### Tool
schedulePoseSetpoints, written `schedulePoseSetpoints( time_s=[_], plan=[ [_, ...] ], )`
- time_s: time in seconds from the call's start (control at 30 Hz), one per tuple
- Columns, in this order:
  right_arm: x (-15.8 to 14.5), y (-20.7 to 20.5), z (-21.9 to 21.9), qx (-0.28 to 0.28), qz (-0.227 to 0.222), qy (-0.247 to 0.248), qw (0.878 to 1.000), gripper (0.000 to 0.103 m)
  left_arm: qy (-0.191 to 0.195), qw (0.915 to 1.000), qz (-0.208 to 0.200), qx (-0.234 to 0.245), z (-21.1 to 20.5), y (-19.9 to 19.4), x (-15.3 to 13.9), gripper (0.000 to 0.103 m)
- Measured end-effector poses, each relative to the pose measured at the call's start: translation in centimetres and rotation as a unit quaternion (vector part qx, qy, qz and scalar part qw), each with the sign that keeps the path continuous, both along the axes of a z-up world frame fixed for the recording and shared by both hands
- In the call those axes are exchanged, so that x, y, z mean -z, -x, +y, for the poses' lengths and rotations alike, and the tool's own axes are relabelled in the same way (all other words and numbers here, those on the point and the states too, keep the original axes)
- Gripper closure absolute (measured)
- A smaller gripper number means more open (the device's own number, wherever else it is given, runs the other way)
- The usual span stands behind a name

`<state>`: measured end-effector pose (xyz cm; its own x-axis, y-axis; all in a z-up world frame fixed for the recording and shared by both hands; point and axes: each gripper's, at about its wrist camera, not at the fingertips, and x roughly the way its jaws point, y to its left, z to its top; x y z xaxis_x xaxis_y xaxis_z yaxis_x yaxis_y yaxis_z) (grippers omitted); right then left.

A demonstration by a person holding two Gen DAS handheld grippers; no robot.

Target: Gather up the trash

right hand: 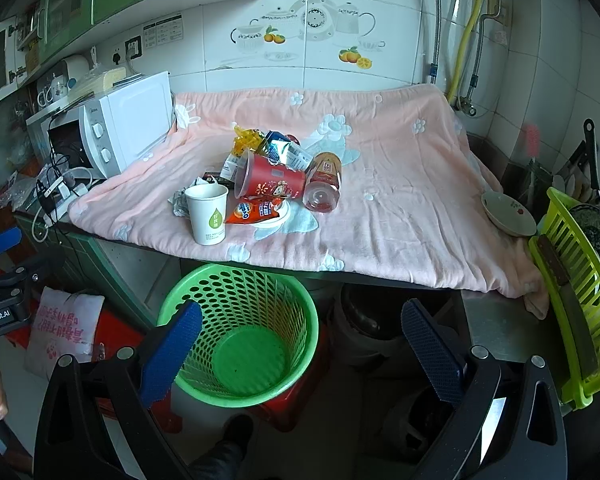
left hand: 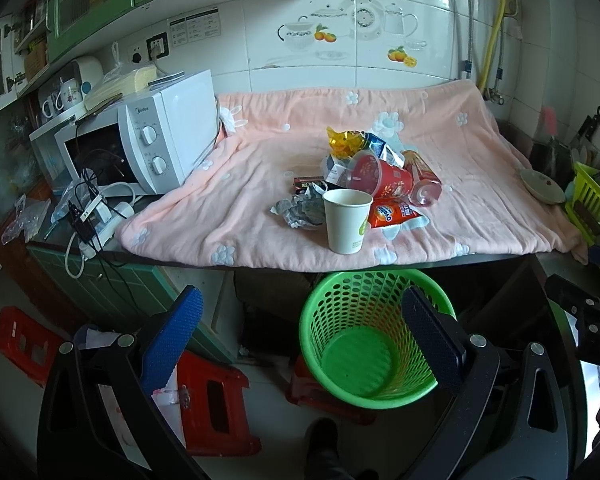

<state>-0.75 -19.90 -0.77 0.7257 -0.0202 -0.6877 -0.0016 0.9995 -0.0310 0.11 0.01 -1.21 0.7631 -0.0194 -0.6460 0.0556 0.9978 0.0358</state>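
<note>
Both hand-held grippers, left (left hand: pixel 302 334) and right (right hand: pixel 302 350), are wide and empty; the upright paper cup (left hand: pixel 347 221) may tip off the table (left hand: pixel 188 258) edge beside the green basket (left hand: pixel 372 344) if a finger pushes it.

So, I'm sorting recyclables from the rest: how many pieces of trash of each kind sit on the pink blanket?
Cups: 2, a white paper cup standing and a red printed plastic cup on its side
Clear plastic bottles: 1, lying down
Crumpled paper wads: 1
Snack wrappers and packets: at least 4, counting the orange packet; overlaps hide more
Total: at least 8
</note>
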Motion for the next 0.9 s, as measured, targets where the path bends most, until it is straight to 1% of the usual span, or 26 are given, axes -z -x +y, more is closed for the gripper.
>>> schedulePoseSetpoints(
  time_s=[0.9],
  plan=[
    [0.76, -0.91, -0.17, 0.001, 0.008, -0.001, 1.000, 0.006, -0.003, 1.0000, 0.007, -0.003, 0.24, -0.63, 0.61, 0.005]
  ],
)
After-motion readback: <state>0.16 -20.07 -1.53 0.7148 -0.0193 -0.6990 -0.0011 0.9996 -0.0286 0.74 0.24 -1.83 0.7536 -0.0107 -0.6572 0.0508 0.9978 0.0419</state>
